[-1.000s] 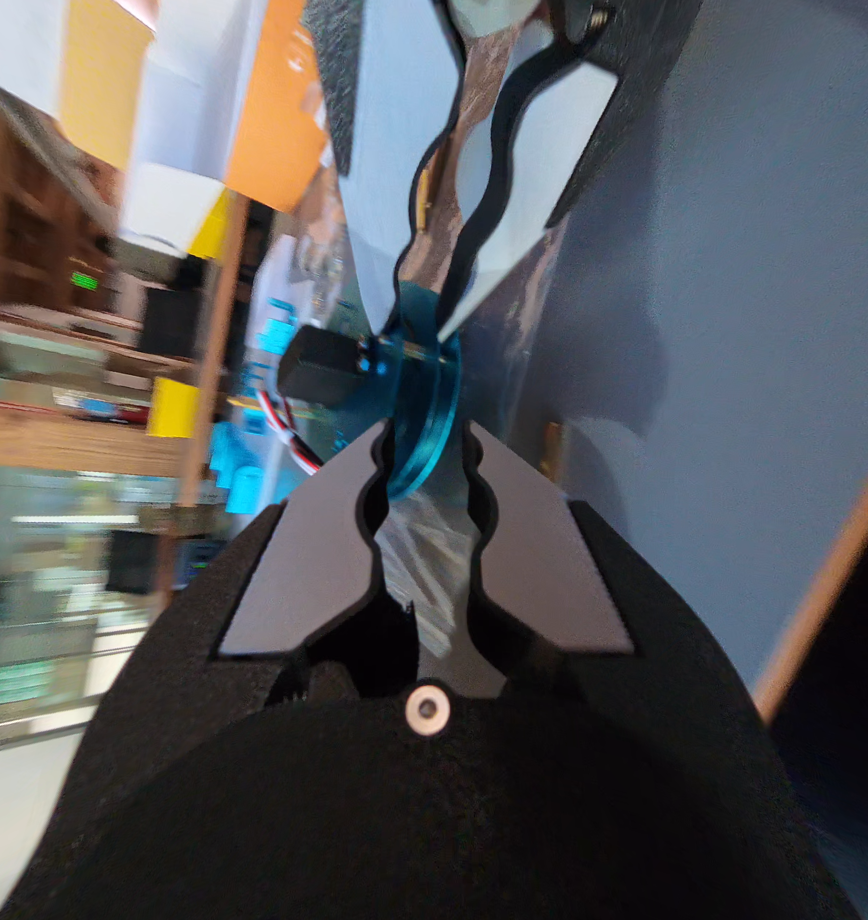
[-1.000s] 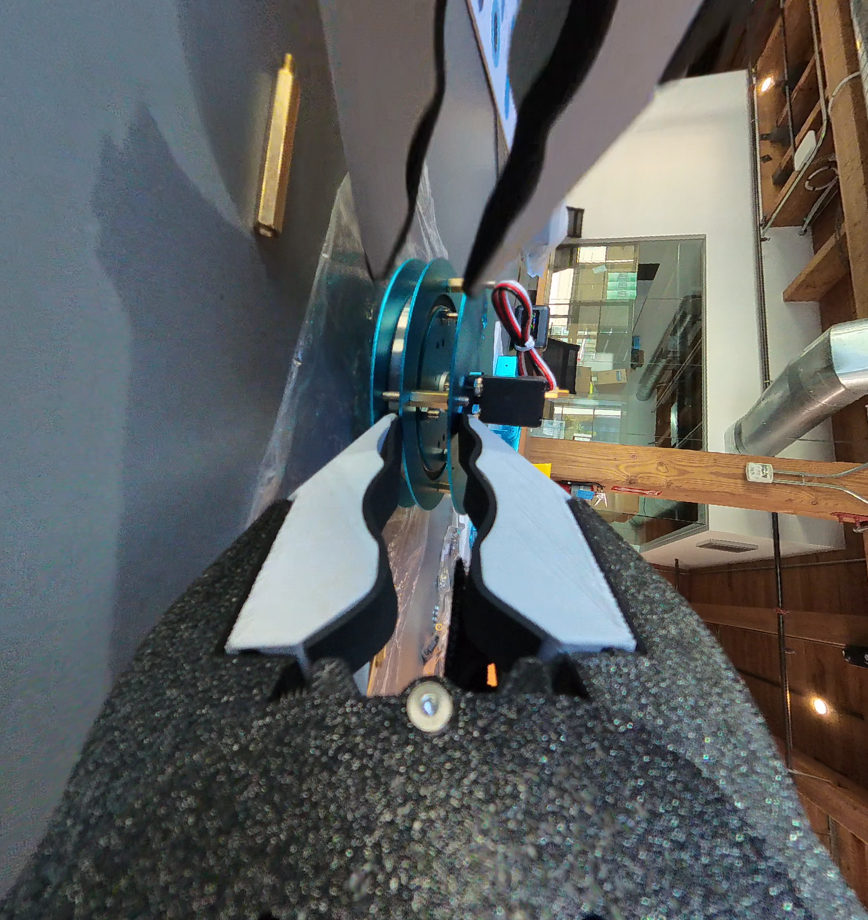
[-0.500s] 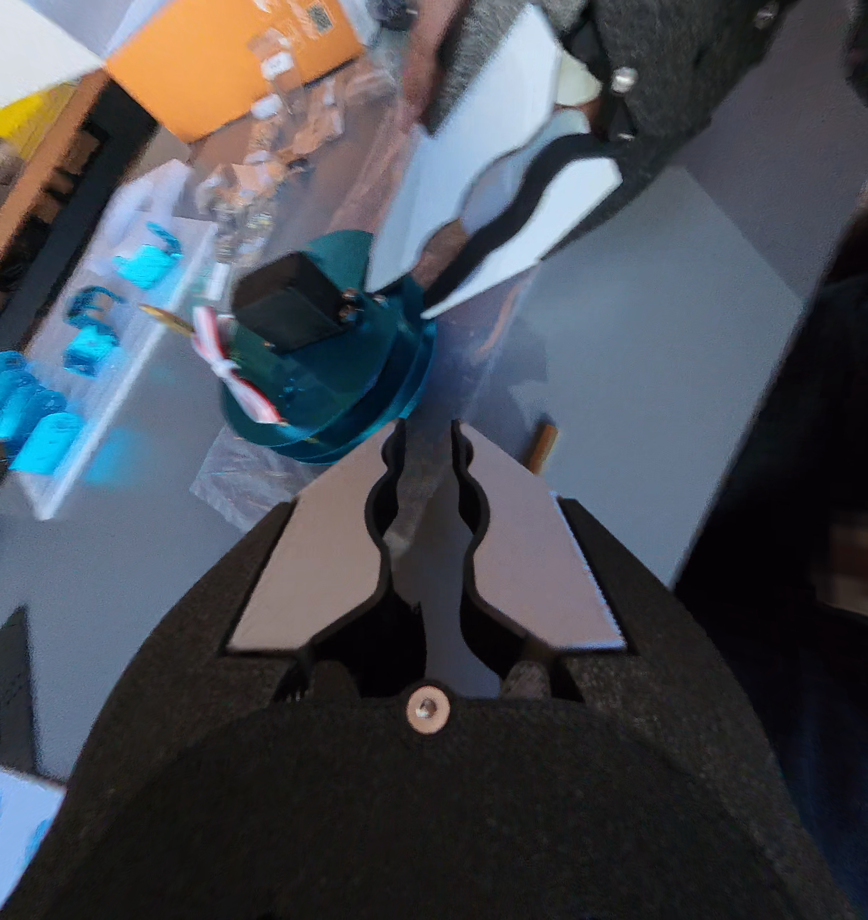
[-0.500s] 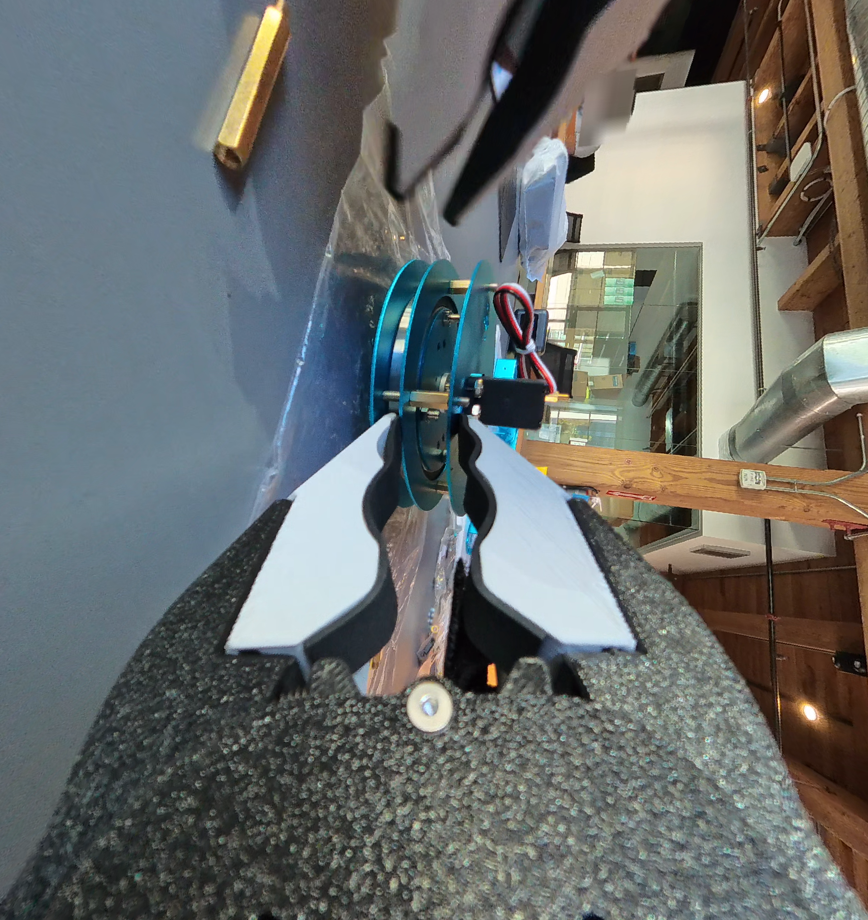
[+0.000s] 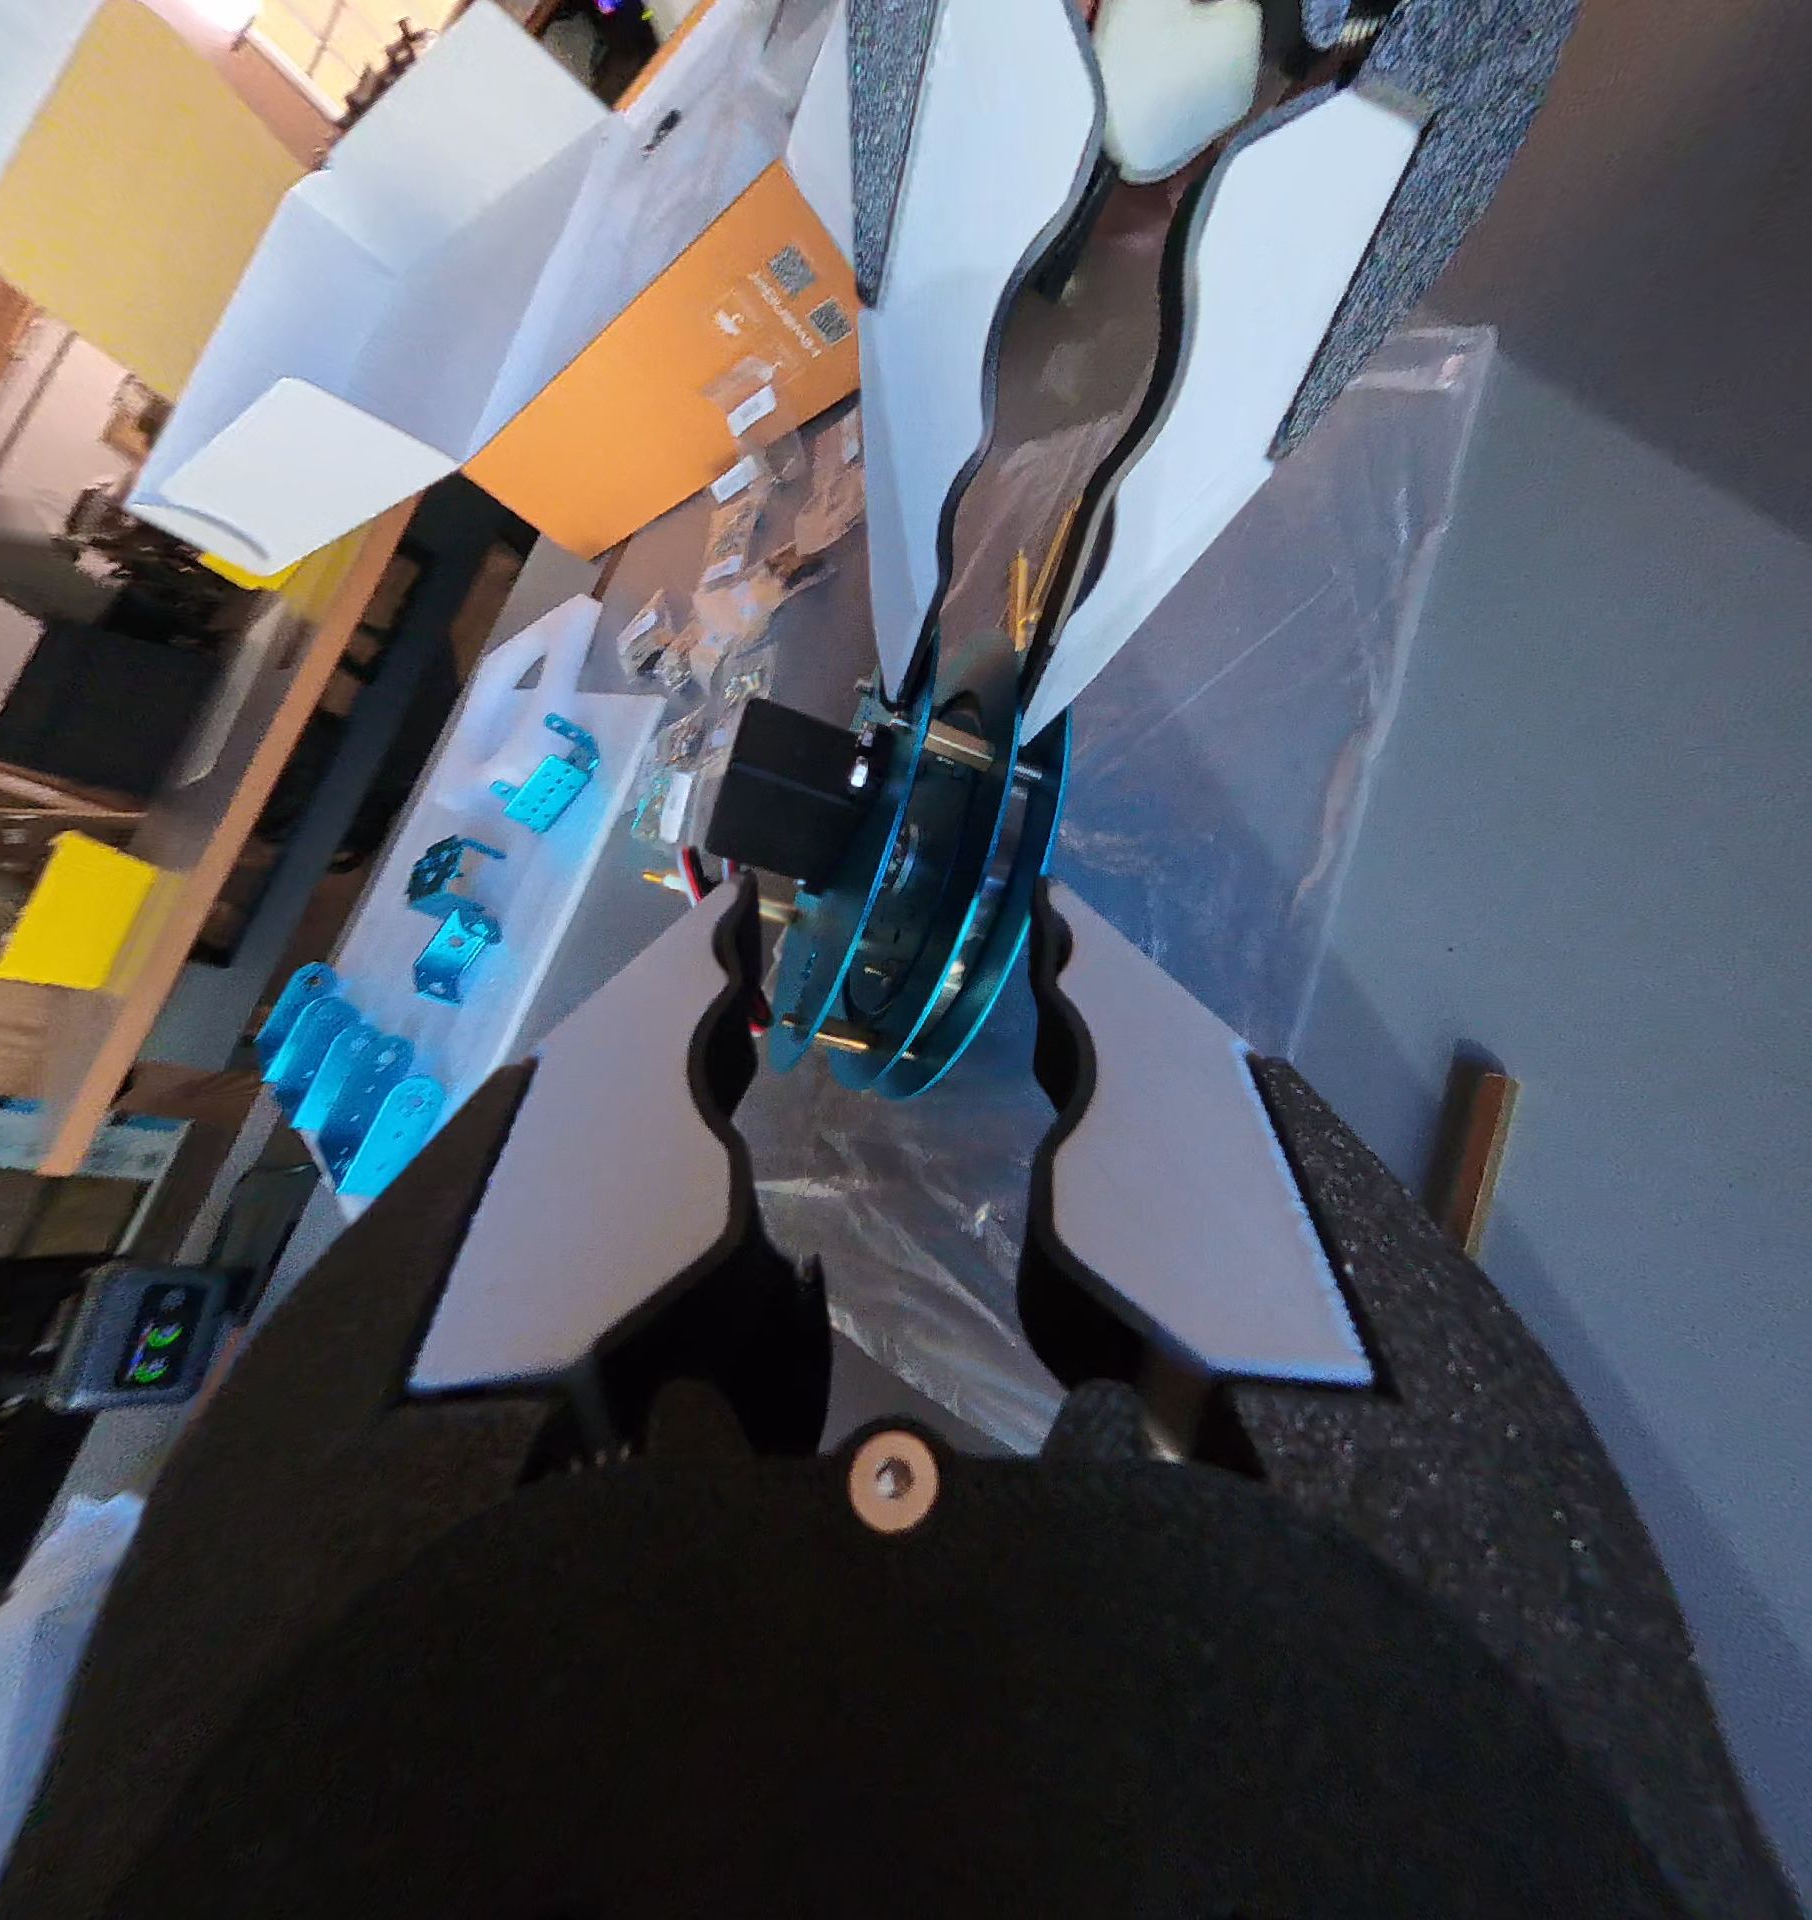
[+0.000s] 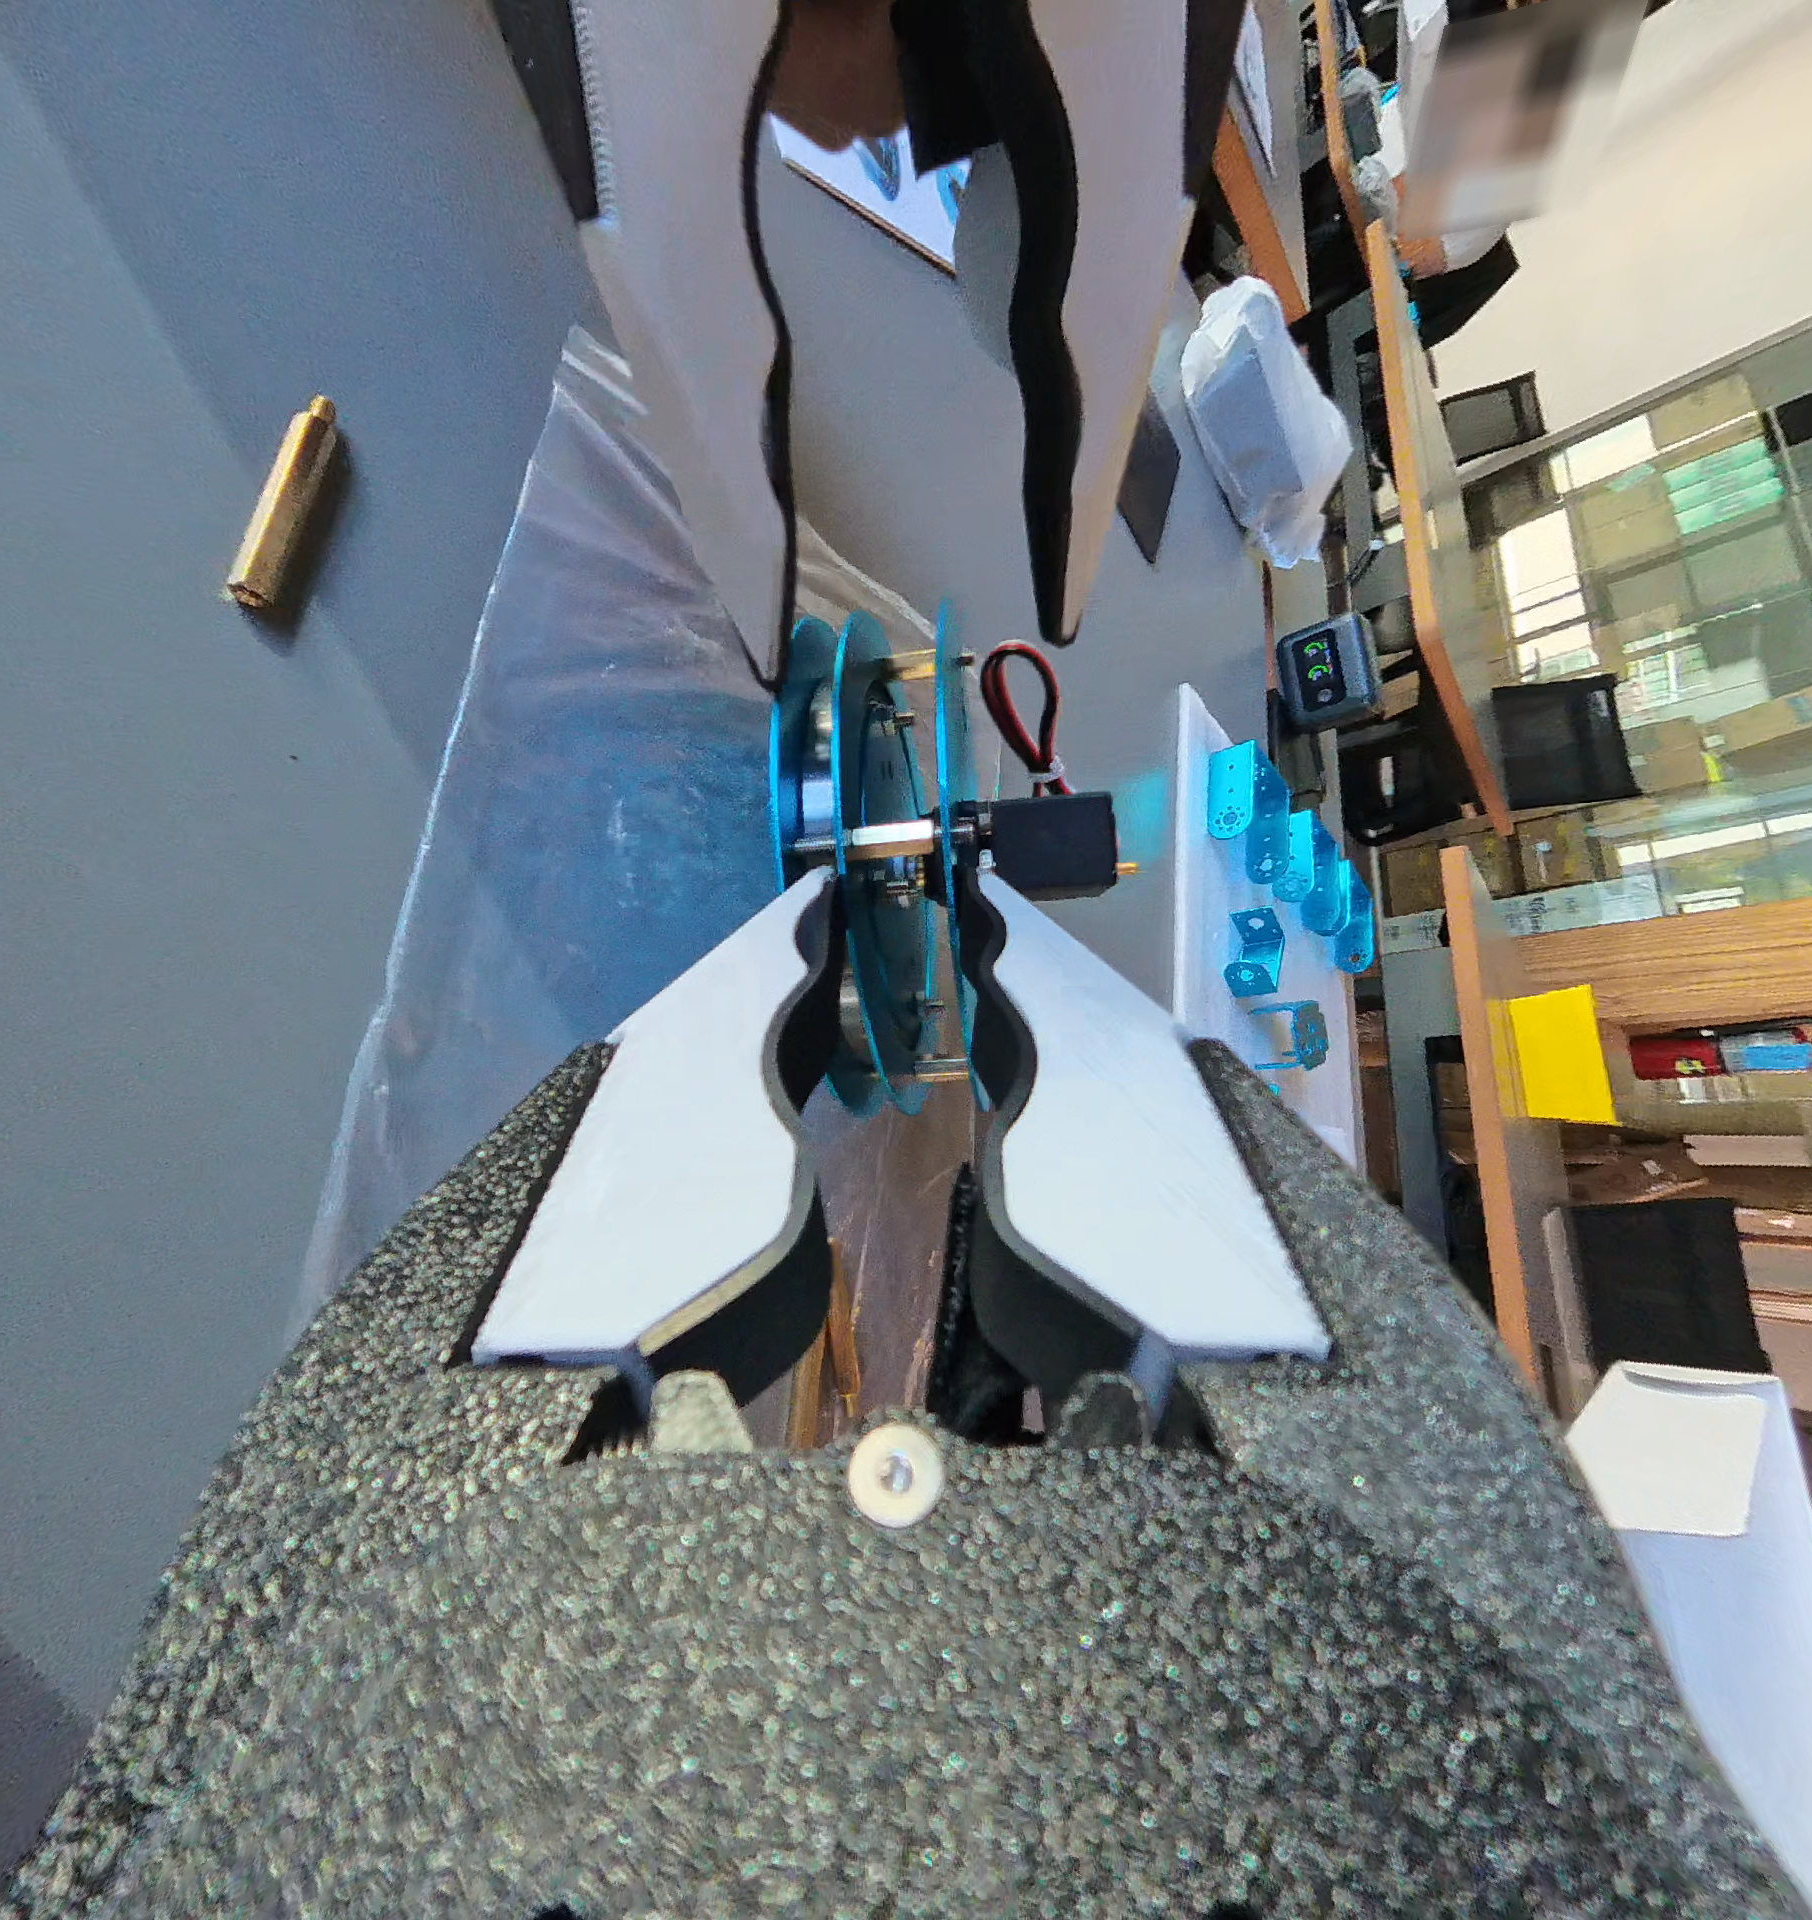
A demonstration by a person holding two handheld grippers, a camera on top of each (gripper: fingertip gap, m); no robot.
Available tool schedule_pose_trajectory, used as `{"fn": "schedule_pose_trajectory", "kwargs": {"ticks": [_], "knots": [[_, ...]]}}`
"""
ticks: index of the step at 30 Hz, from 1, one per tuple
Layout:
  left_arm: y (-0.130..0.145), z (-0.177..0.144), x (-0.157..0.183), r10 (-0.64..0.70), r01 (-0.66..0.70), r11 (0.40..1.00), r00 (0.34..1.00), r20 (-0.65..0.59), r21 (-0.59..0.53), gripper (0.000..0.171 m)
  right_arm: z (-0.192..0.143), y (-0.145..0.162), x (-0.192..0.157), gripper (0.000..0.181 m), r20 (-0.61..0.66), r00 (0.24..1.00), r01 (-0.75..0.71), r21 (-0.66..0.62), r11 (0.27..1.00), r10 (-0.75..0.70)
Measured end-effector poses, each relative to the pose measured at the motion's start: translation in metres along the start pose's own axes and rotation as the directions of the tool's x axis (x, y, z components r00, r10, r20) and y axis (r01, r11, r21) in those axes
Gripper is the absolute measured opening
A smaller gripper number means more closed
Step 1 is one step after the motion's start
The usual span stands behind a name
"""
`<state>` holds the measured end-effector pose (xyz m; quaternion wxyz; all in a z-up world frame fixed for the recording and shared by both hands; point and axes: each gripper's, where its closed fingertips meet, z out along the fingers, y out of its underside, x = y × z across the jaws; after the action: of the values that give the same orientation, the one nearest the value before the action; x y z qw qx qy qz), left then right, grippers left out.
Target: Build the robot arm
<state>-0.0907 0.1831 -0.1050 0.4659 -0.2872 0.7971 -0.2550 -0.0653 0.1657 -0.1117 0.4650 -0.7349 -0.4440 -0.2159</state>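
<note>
Grey counter [image 6: 206, 831] fills most of both views, with a clear plastic bag [image 6: 569, 727] spread across it and workshop shelving behind.

The right gripper [image 6: 894, 883] has its jaws pressed onto a stack of blue discs [image 6: 886, 977], one finger on each outer disc. It holds the stack on edge above the bag, and the black servo [image 6: 1053, 842] and its red-and-black wire loop [image 6: 1021, 707] stick out sideways. That grip looks the same as a second ago.

The left gripper [image 5: 886, 935] is what has changed. A second ago its jaws were nearly together at the opposite rim of the stack. Half a second ago they had drawn back and still stood narrow. Now they are spread wide and straddle that rim. One fingertip seems to brush the outermost disc and the other stands clear by the servo side, though motion blur makes the contact uncertain. Nothing is clamped between them.

Farther out, a brass standoff [image 6: 284, 504] lies alone on the counter, well apart from the bag. A white foam tray [image 6: 1193, 935] carries loose blue brackets [image 6: 1286, 831], and an orange box [image 5: 653, 416] sits beyond.
</note>
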Motion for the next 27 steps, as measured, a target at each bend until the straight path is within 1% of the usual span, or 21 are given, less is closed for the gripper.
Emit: {"fn": "schedule_pose_trajectory", "kwargs": {"ticks": [2, 5, 8, 11, 14, 17, 18, 20, 22, 24, 25, 27], "knots": [[-0.003, 0.002, -0.004, -0.018, 0.019, 1.000, 0.999, -0.048, 0.017, 0.047, 0.000, 0.000, 0.002, 0.020, 0.028, 0.999, -0.018, 0.008, 1.000, 0.018], [-0.003, 0.007, -0.008, -0.027, 0.028, 1.000, 0.994, -0.102, 0.008, 0.044, 0.000, 0.001, 0.005, 0.020, 0.046, 0.999, -0.019, 0.001, 1.000, 0.019], [0.001, 0.012, -0.006, 0.024, -0.026, 0.999, 0.991, -0.130, -0.018, 0.039, 0.000, 0.001, 0.006, 0.020, 0.061, 0.998, -0.023, 0.004, 1.000, 0.023], [0.001, 0.013, -0.001, 0.047, -0.053, 0.998, 0.984, -0.169, -0.029, 0.029, 0.000, 0.002, 0.007, 0.021, 0.070, 0.997, -0.020, 0.003, 1.000, 0.020], [-0.001, 0.008, -0.007, 0.043, -0.048, 0.998, 0.986, -0.161, -0.027, 0.034, -0.001, 0.003, 0.009, 0.021, 0.084, 0.996, -0.027, 0.004, 1.000, 0.027], [-0.006, -0.001, -0.011, -0.023, 0.027, 0.999, 0.984, -0.178, 0.023, 0.046, -0.003, 0.005, 0.011, 0.021, 0.102, 0.994, -0.032, 0.009, 0.999, 0.031], [-0.004, -0.001, -0.009, -0.026, 0.031, 0.999, 0.983, -0.182, 0.023, 0.053, -0.003, 0.005, 0.012, 0.020, 0.111, 0.993, -0.032, 0.009, 0.999, 0.031], [0.006, 0.008, 0.000, -0.001, 0.000, 1.000, 0.985, -0.175, -0.008, 0.063, -0.002, 0.005, 0.015, 0.020, 0.123, 0.992, -0.043, 0.009, 0.999, 0.041], [0.015, 0.020, 0.002, 0.065, -0.069, 0.997, 0.991, -0.117, -0.038, 0.063, 0.000, 0.002, 0.016, 0.020, 0.140, 0.989, -0.038, 0.016, 0.999, 0.036], [0.017, 0.029, -0.009, 0.121, -0.122, 0.991, 0.993, -0.018, -0.050, 0.043, 0.002, -0.002, 0.017, 0.020, 0.155, 0.988, -0.031, 0.023, 0.999, 0.027], [0.017, 0.032, -0.010, 0.145, -0.145, 0.989, 0.989, -0.001, -0.044, 0.037, 0.003, -0.003, 0.018, 0.020, 0.159, 0.987, -0.029, 0.022, 0.999, 0.025], [0.017, 0.033, -0.011, 0.166, -0.166, 0.986, 0.986, -0.001, -0.031, 0.036, 0.004, -0.003, 0.020, 0.021, 0.161, 0.986, -0.033, 0.030, 0.999, 0.028]]}}
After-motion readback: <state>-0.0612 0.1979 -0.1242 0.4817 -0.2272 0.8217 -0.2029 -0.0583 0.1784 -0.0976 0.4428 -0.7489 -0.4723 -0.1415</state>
